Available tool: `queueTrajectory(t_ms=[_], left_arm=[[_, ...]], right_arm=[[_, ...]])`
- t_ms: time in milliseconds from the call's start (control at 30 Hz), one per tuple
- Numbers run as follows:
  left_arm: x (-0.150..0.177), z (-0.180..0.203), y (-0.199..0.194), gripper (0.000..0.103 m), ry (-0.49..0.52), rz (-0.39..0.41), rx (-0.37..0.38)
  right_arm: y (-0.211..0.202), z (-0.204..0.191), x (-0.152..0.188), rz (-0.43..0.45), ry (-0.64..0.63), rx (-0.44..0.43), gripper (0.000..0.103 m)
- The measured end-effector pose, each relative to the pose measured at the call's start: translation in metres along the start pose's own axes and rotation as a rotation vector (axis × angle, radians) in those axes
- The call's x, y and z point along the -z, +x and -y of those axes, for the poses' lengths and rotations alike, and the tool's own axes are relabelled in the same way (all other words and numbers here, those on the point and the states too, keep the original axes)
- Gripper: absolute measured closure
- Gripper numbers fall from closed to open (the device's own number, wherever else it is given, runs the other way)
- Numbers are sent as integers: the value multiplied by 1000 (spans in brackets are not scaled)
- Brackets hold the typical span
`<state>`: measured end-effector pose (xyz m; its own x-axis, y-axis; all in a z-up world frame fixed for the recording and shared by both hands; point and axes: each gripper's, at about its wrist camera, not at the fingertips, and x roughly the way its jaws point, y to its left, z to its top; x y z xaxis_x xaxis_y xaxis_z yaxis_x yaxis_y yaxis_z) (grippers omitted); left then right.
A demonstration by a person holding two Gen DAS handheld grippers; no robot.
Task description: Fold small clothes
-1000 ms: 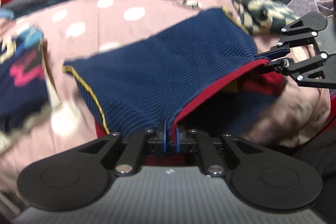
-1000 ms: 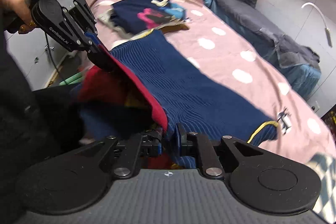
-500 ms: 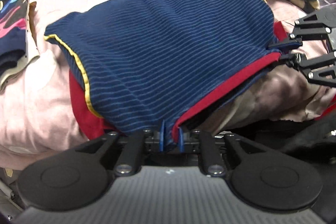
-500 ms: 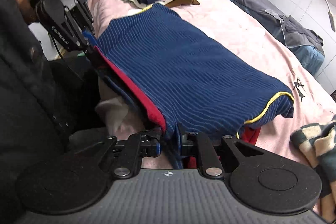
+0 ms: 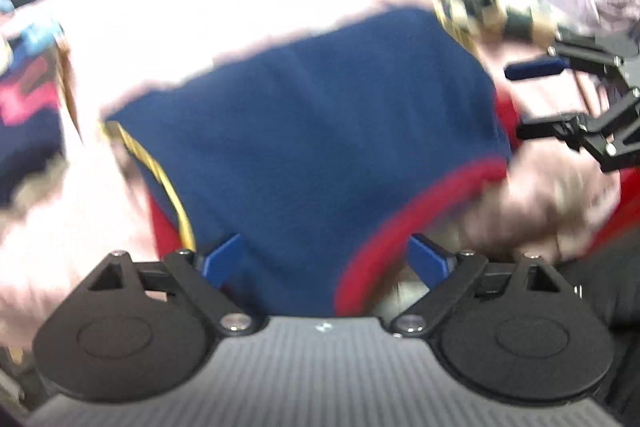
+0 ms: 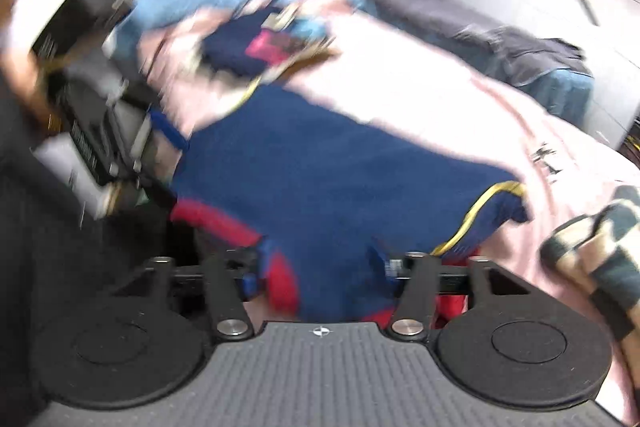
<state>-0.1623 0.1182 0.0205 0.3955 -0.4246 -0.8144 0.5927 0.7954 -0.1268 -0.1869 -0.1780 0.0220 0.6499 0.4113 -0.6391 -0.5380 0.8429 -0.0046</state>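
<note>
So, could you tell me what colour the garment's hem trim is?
Red hem trim, seen best from the left wrist.

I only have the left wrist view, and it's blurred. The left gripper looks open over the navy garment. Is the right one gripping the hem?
Observer: No. The right wrist view shows the right gripper open, jaws spread, with the navy garment and its red-lined hem lying loose between them.
Operator: On my side the garment seems to run into the checkered cloth. Do they touch?
Observer: No. The checkered cloth lies apart from the yellow-trimmed end, with a strip of pink bedcover between them.
</note>
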Motion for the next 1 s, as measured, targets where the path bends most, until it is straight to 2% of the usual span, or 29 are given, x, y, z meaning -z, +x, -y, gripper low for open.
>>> queueTrajectory(t_ms=[67,167,267,300,367,400,467,533,633,833,1000], left_arm=[[-17,-12,5,10,-15,79,-86],[-39,-37,28,10,-90,109,-215],[-47,-58,52,10,-147,121,-204],[-47,-63,62,9,-149,98,-210],[-40,-69,84,8,-136,33,-242],[-34,-72,92,2,-142,19,-251],[-23,-77,97,0,-166,59,-243],[-21,-76,97,0,-162,68,-246],[-22,-73,95,0,-150,51,-262],[-40,-60,88,0,-153,-36,-320],[-48,-28,74,0,-70,-31,-318]], right_arm=[[10,16,-13,45,52,43,0],[35,32,-27,73,109,82,0],[62,43,-30,51,150,74,0],[71,46,-28,32,155,74,0],[92,51,-18,-62,177,119,0],[100,54,-10,-95,194,128,0],[108,64,7,-126,245,105,0],[102,69,15,-74,284,86,0],[96,66,10,-77,295,81,0],[78,72,0,-9,390,84,0],[59,82,5,6,468,72,0]])
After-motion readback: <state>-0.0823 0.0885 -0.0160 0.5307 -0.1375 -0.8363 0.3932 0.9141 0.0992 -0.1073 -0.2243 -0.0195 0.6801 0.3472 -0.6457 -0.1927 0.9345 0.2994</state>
